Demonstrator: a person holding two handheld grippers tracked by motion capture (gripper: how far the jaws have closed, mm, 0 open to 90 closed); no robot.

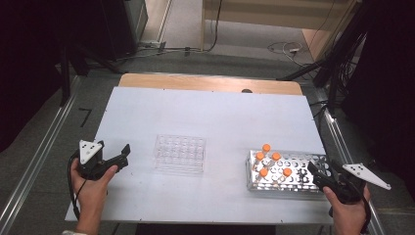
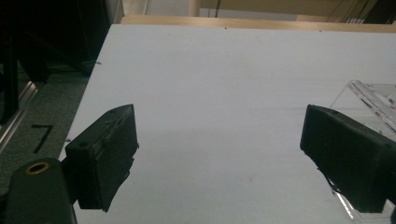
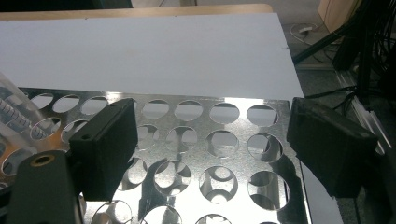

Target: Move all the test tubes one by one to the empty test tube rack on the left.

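A clear plastic tube rack (image 1: 179, 152) sits empty near the middle of the white table (image 1: 205, 110). A perforated metal rack (image 1: 293, 172) at the right holds several orange-capped tubes (image 1: 266, 148) at its left end. My left gripper (image 1: 124, 156) rests near the table's left front, jaws wide open and pointing toward the clear rack (image 2: 373, 99), with bare table between them (image 2: 219, 140). My right gripper (image 1: 316, 174) hovers at the metal rack's right end, open over empty holes (image 3: 212, 128). Clear tube bodies (image 3: 13, 119) lean at the left of the right gripper view.
The table's wooden far edge (image 1: 210, 82) borders a grey floor with cables (image 1: 286, 48). Dark stands and equipment (image 1: 342, 58) flank both sides. A metal rail (image 1: 34, 166) runs along the left, with a "7" mark (image 2: 43, 137) on the floor.
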